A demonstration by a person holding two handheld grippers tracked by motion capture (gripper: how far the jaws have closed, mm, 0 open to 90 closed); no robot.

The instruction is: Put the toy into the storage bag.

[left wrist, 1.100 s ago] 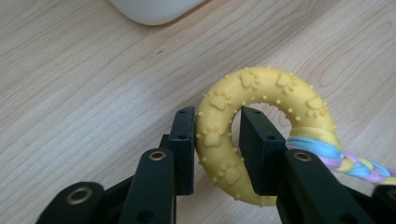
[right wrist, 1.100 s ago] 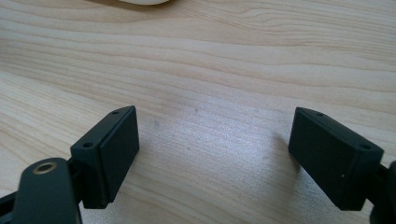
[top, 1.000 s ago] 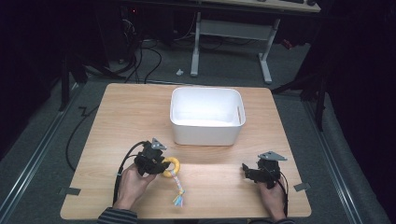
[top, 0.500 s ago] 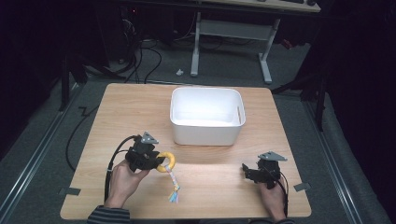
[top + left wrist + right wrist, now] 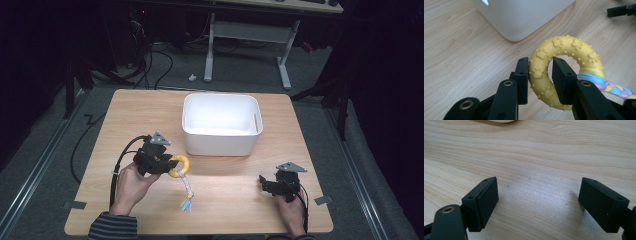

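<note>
Dark room, grey floor (image 5: 350, 165), desk frame (image 5: 250, 35)

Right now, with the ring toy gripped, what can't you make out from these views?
- Left gripper view: the rope tail of the yellow ring toy runs off the right edge.
- High view: the white bin floor nearest the person, hidden by its front wall.
- High view: the right gripper fingers are too small to judge.

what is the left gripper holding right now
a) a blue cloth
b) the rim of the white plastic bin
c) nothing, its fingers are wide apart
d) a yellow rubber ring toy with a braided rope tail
d: in the left gripper view the left gripper has its fingers pressed on either side of the yellow rubber ring toy with paw prints, whose pastel braided rope tail trails off to the side.
</note>
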